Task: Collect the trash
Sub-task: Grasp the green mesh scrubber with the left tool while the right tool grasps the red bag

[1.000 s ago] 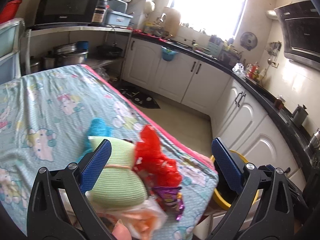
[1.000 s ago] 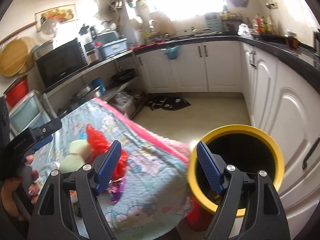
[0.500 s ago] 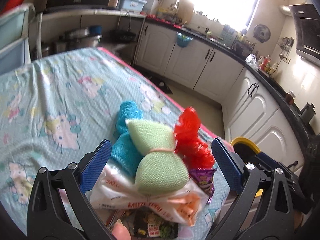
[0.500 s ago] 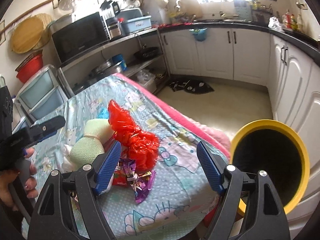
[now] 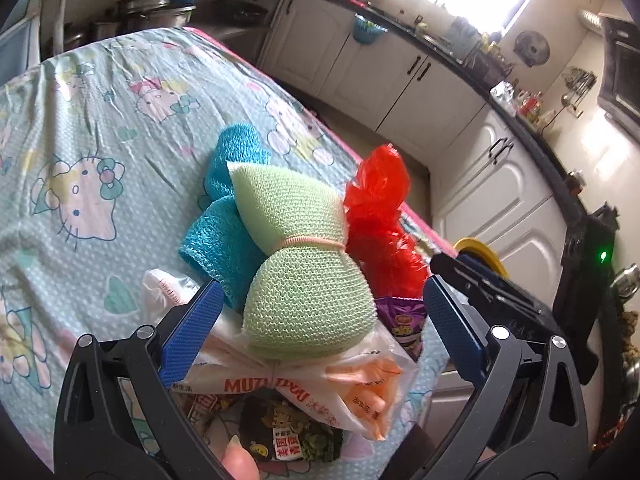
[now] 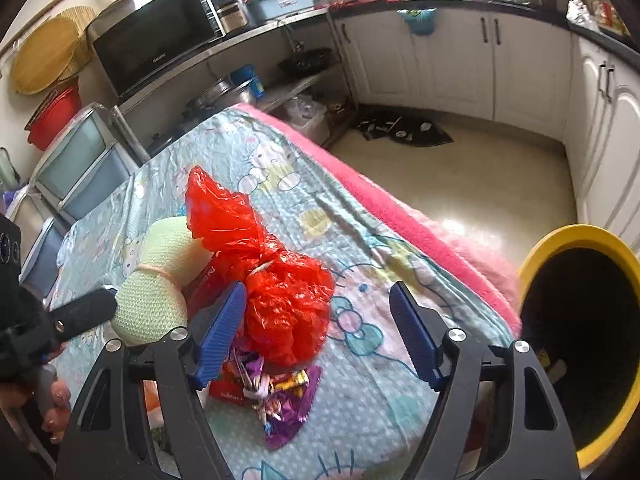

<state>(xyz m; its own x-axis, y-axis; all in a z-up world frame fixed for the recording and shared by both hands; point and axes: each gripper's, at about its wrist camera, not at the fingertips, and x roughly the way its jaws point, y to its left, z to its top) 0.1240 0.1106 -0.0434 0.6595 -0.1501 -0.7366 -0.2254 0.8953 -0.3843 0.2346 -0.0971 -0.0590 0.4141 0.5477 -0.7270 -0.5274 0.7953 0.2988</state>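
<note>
both views have swung down from the far counters onto the trash pile near the table's (image 6: pixel 280 152) right edge, the yellow bin (image 6: pixel 560 240) now off right. the right gripper (image 6: pixel 316 332) is closing around the red bag (image 6: pixel 280 300), not yet touching. the left gripper (image 5: pixel 320 332), jaws apart and empty, frames the green sponge (image 5: pixel 304 280), so picking looks about to begin.

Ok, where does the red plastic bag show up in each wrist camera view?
Left wrist: red plastic bag sits right of centre, against the green mesh sponge.
Right wrist: red plastic bag sits left of centre, just right of the near blue finger.
Shared landmark: the yellow-rimmed bin, far right in both views.
</note>
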